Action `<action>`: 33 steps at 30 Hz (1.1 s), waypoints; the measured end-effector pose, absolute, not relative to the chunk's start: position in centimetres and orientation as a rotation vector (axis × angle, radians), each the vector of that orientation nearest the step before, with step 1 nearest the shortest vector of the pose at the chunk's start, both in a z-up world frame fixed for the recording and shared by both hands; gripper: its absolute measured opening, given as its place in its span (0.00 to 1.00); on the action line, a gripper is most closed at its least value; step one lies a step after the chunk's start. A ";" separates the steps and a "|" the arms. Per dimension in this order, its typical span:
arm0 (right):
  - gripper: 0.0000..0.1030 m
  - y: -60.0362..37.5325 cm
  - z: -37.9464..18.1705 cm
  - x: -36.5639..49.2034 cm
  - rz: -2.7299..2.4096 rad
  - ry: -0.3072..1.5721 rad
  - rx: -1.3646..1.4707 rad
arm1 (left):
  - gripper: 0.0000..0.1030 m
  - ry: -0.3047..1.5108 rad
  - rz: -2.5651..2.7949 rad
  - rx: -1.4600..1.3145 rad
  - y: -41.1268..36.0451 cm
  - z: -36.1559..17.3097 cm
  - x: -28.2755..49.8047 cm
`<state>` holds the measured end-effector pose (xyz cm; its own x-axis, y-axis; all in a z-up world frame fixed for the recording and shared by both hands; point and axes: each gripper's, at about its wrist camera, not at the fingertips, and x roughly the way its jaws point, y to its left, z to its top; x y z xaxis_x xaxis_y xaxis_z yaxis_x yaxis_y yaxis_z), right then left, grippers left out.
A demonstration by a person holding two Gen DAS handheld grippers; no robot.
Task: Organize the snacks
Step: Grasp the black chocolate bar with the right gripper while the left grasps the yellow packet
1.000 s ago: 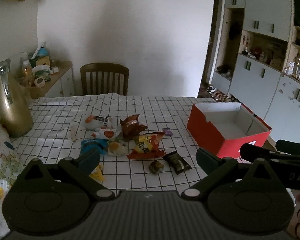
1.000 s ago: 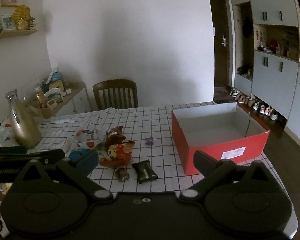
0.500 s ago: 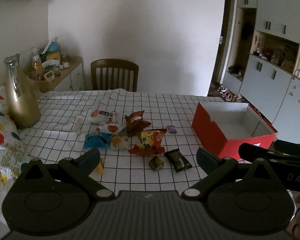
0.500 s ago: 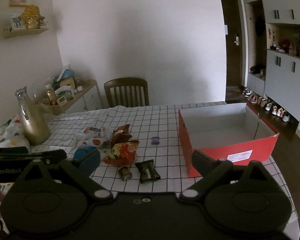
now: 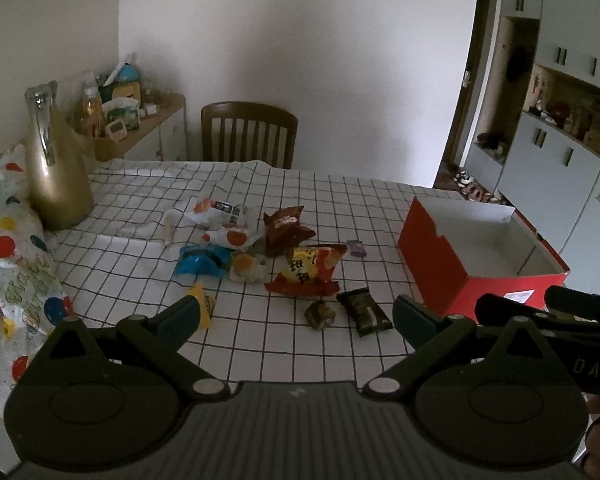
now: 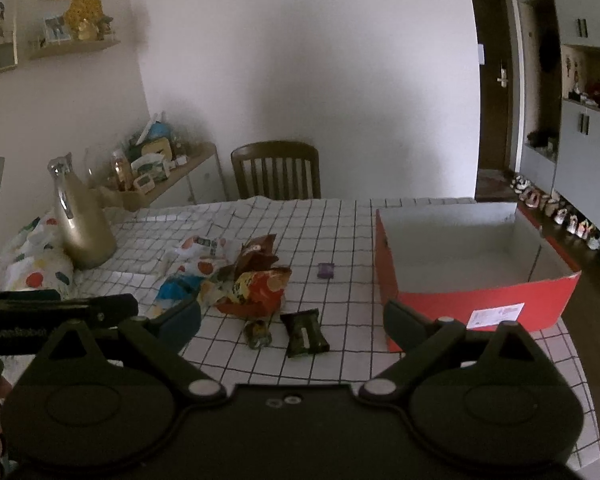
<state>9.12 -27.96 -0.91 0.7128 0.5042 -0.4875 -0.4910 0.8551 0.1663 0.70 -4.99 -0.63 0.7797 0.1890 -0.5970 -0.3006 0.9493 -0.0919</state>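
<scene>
Several snack packets lie in a loose heap mid-table: an orange-red chip bag [image 5: 308,270] [image 6: 260,290], a brown bag [image 5: 286,226], a blue packet [image 5: 202,261], white packets [image 5: 220,216], a dark wrapper [image 5: 365,311] [image 6: 305,332], a small round sweet [image 5: 320,314] and a purple sweet [image 5: 356,248] [image 6: 326,270]. An empty red box [image 5: 432,258] [image 6: 476,306] with a white inside stands to their right. My left gripper [image 5: 296,316] hovers open in front of the heap, holding nothing. My right gripper [image 6: 292,316] is also open and empty, just left of the box.
A checked cloth [image 5: 340,200] covers the table. A gold bottle [image 5: 56,164] and a spotted bag [image 5: 8,264] sit at the left edge. A wooden chair [image 5: 250,134] stands behind the table, a cluttered sideboard [image 5: 140,116] at back left, cabinets [image 5: 560,152] to the right.
Both views have tilted up and swung slightly, so the snacks and box sit lower and further right in frame. Nothing on the table has moved; both grippers stay open.
</scene>
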 end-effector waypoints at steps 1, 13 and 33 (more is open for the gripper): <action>0.95 -27.9 -1.0 9.3 0.550 0.552 0.027 | 1.00 0.626 0.266 -0.186 -4.7 -0.9 0.9; 0.88 -25.0 -4.9 13.5 0.492 0.711 -0.032 | 1.00 0.761 0.253 -0.261 2.0 -6.9 5.2; 0.69 -17.0 -13.5 22.9 0.449 0.868 -0.243 | 0.93 0.846 0.269 -0.210 10.7 -14.7 12.1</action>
<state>22.86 -16.98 -13.51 0.5615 0.2803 -0.7786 -0.4740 0.8802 -0.0249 12.13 10.73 -14.74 0.6323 0.1506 -0.7599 -0.3164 0.9456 -0.0759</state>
